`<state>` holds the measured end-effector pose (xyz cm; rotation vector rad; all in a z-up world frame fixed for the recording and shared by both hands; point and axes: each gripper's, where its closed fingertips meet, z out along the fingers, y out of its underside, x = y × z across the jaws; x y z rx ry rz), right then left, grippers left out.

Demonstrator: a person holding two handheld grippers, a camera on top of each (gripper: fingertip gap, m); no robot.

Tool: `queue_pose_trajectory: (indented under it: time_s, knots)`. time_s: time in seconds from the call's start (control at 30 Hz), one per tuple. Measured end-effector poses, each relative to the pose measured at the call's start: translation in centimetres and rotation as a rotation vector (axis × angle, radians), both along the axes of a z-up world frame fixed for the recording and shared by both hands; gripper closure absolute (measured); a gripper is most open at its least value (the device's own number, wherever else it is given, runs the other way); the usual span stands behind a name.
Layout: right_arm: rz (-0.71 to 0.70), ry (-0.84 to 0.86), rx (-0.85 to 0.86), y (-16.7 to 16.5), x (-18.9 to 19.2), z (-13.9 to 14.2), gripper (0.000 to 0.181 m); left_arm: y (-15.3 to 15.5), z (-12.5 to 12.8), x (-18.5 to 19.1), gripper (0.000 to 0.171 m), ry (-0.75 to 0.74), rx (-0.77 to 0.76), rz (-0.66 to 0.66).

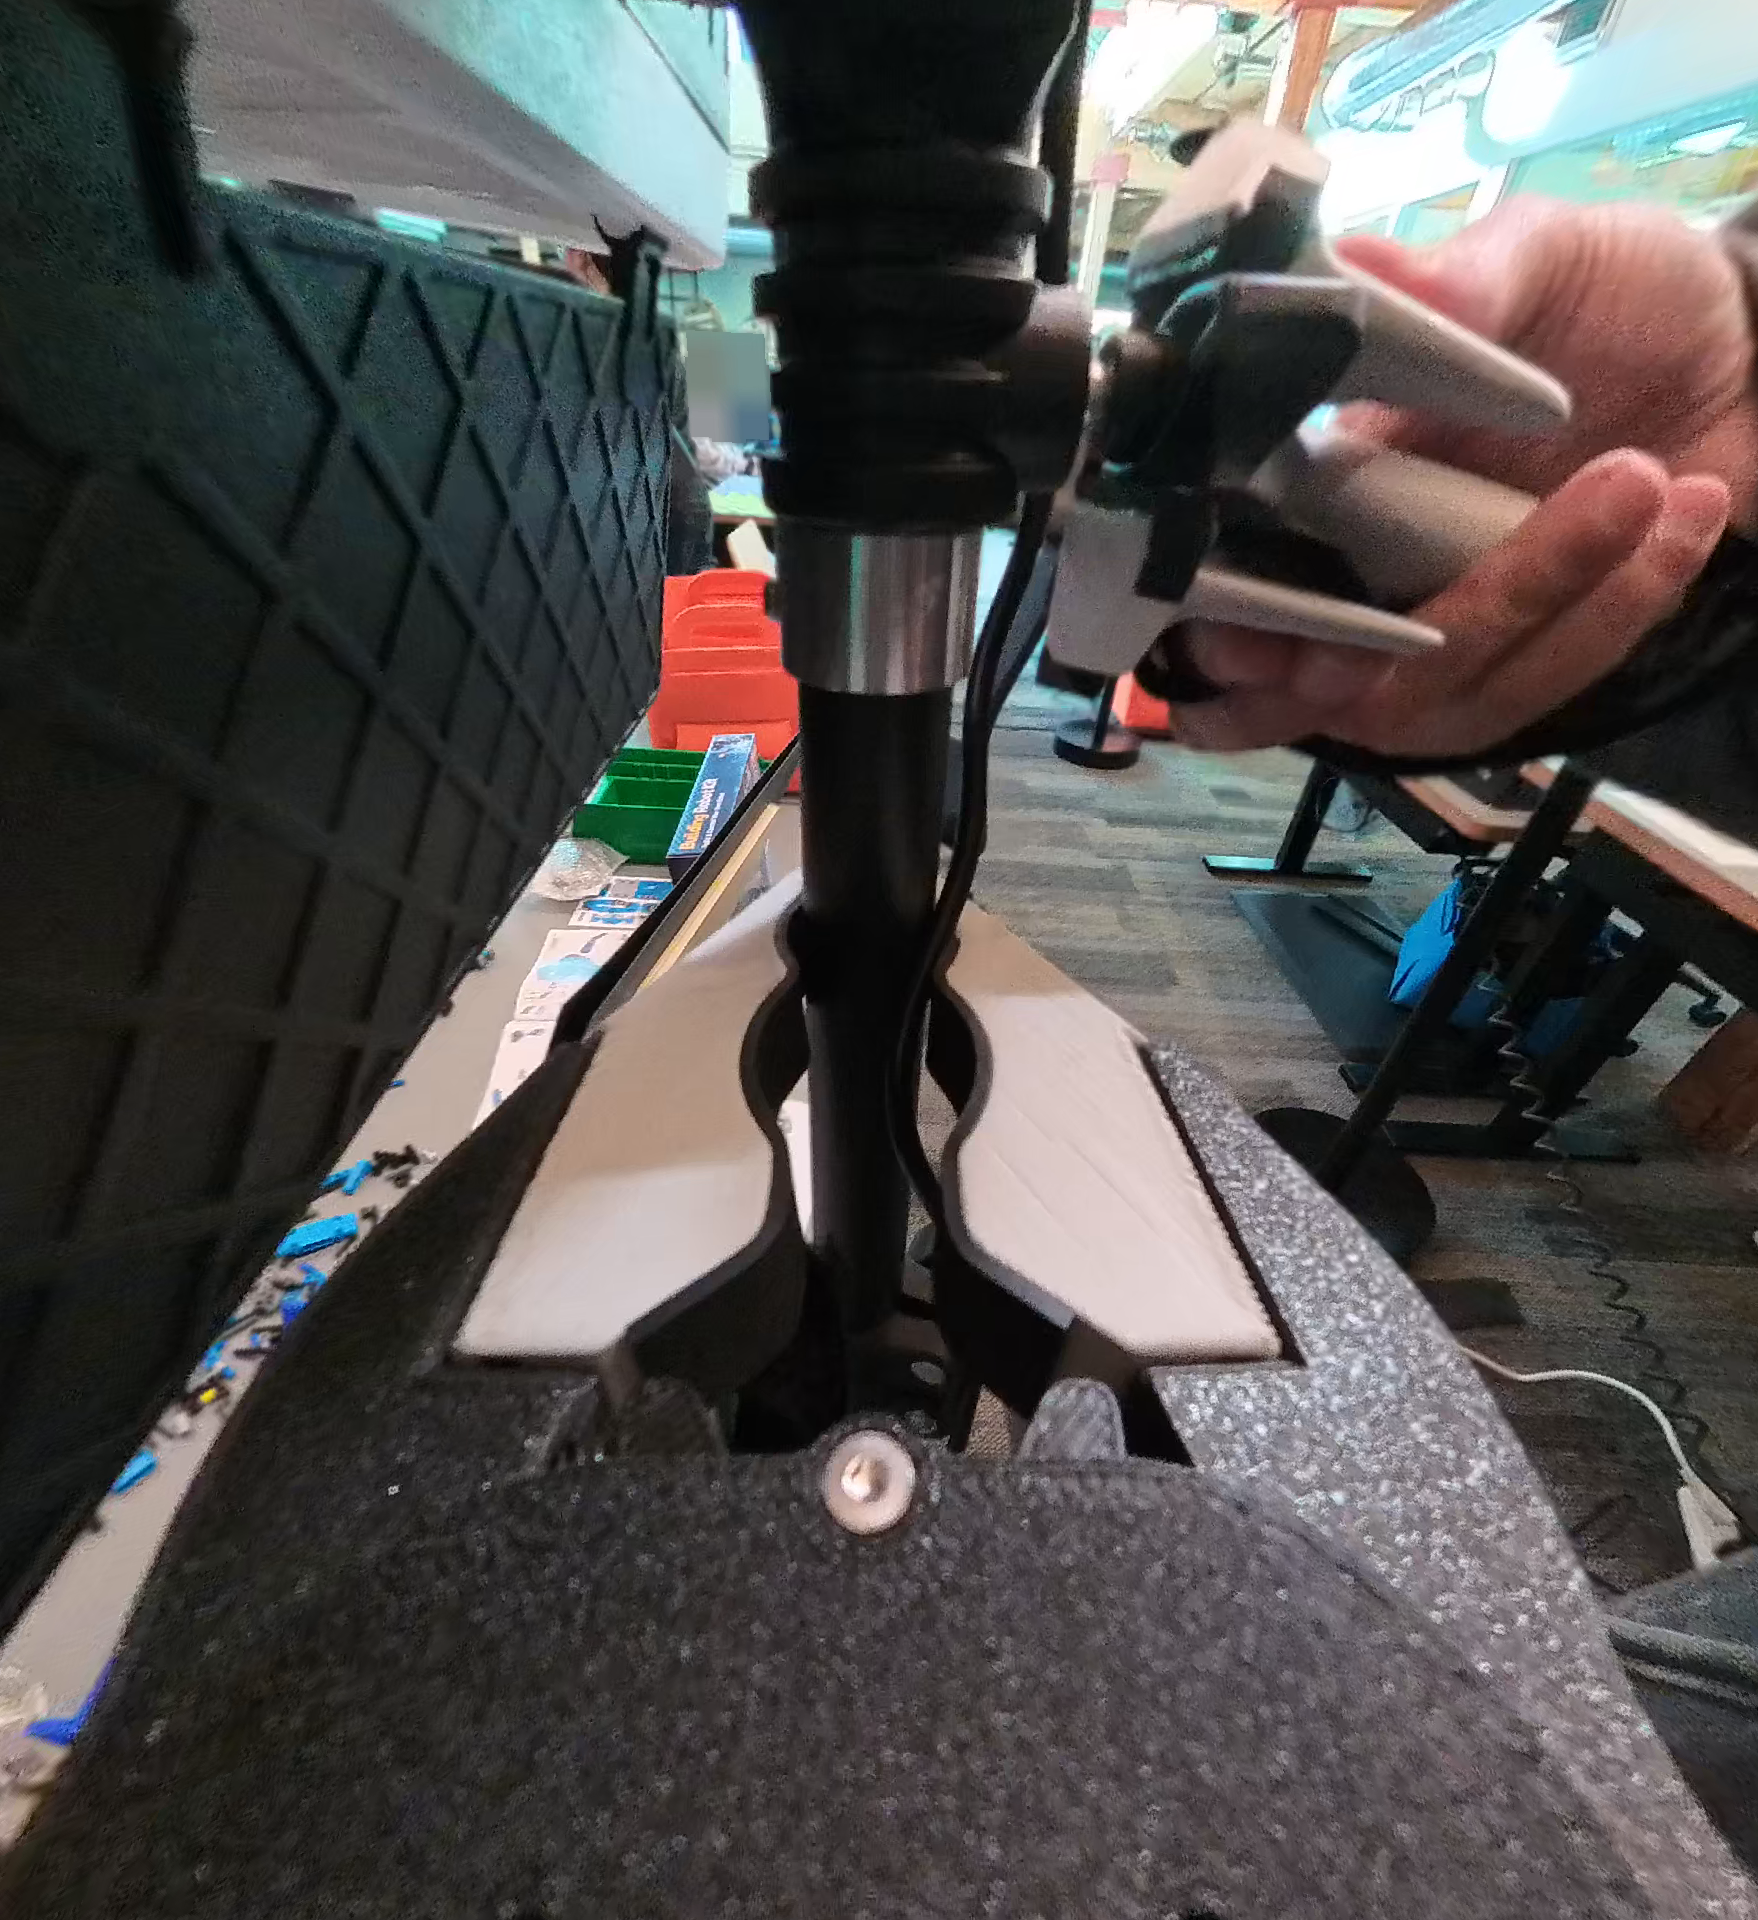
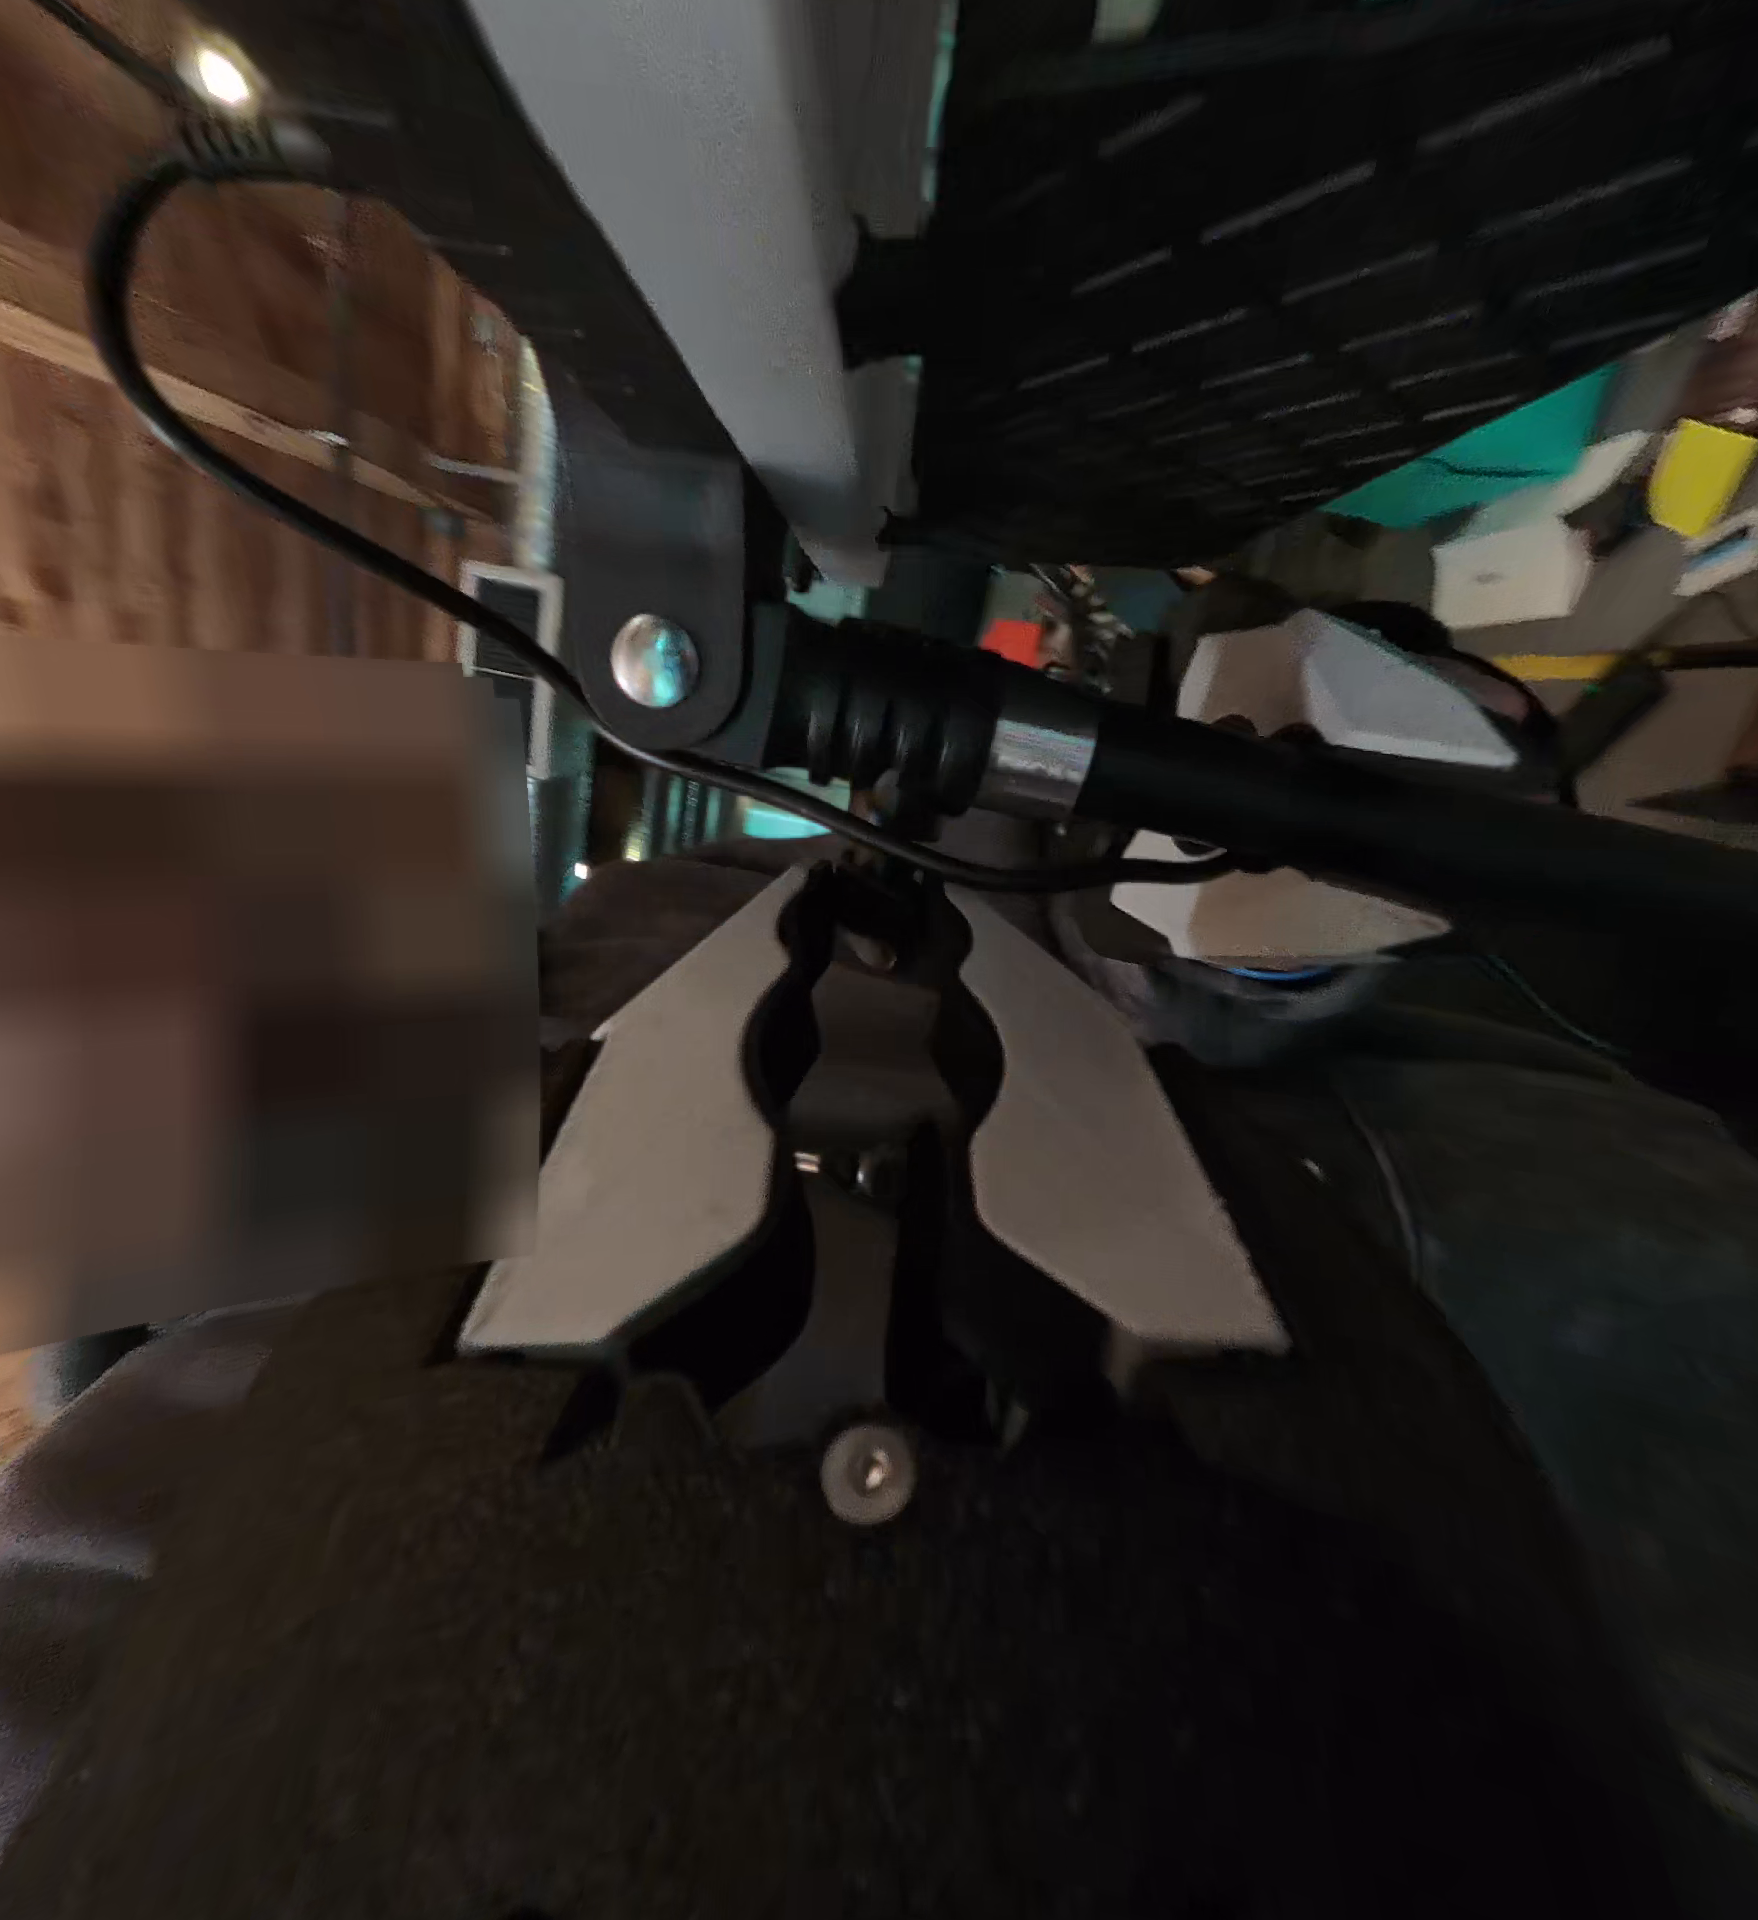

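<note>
My left gripper is shut on an upright black stand pole; a thin black cable runs down beside the pole between the fingers. Above sit a silver collar and a ribbed black clamp. A hand holds my right gripper level against the clamp's black side knob. In the right wrist view my right gripper has its tips closed on that small dark knob, under the pole. The left gripper's white fingers show around the pole farther along.
A black lattice panel fills the left, close to the pole. The grey table below carries small blue pieces, a green tray, a blue box and an orange bin. Desk legs stand on carpet at right. Some 10 cm of space lies between my two pairs of fingers.
</note>
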<state>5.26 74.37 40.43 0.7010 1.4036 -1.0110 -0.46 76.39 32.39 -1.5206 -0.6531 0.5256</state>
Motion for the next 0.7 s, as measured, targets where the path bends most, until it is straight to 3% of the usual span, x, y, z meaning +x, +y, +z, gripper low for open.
queue_pose_trajectory:
  time_s: [0.03,0.47,0.6,0.7]
  knots:
    - [0.011,0.015,0.033,0.1,-0.1,-0.1,0.165,0.0,0.0,-0.1,0.156,-0.003,-0.011,0.012]
    - [0.129,0.086,0.381,0.1,0.1,-0.6,0.155,-0.2,0.1,-0.1,0.157,0.013,0.024,0.043]
    - [0.033,0.133,0.269,-0.5,-0.7,-0.6,0.158,-0.6,0.1,-0.3,0.156,0.006,0.031,0.035]
    - [-0.123,0.422,0.137,0.3,-1.7,-0.8,0.148,-0.2,0.1,-0.2,0.156,0.015,0.010,0.041]
